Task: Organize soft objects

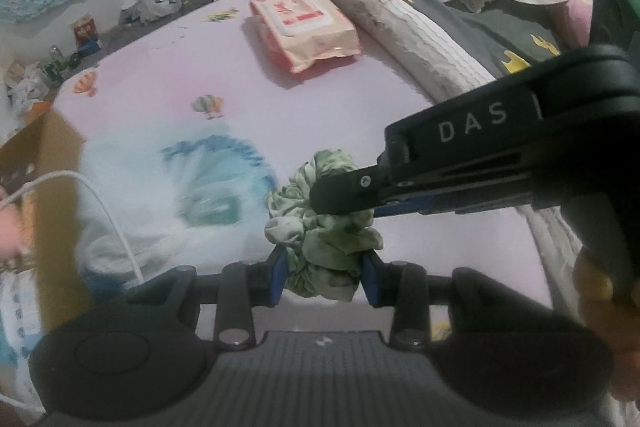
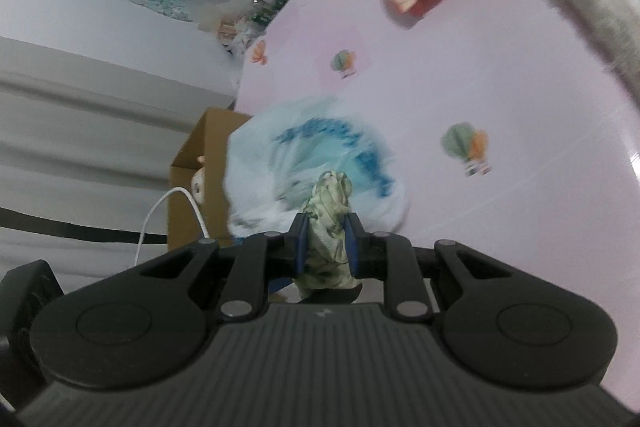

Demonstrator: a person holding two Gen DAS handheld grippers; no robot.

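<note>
Above a pink bedsheet, both grippers share one green scrunchie: left gripper has its blue pads partly closed on the lower bunch, right gripper is pinched fully shut on the upper part. The fabric hangs clear of the bed, just beside a white-and-blue plastic bag. To do this well, prob. keep both grips firm & travel together so the cloth isn't stretched or dropped, then steer toward the bag or cardboard box, whichever is meant. Left wrist view shows the right tool w/ a hand on its handle, plus a wet-wipes pack; right wrist view shows its own pads on the scrunchie and the box beside the bed, contents unclear
</note>
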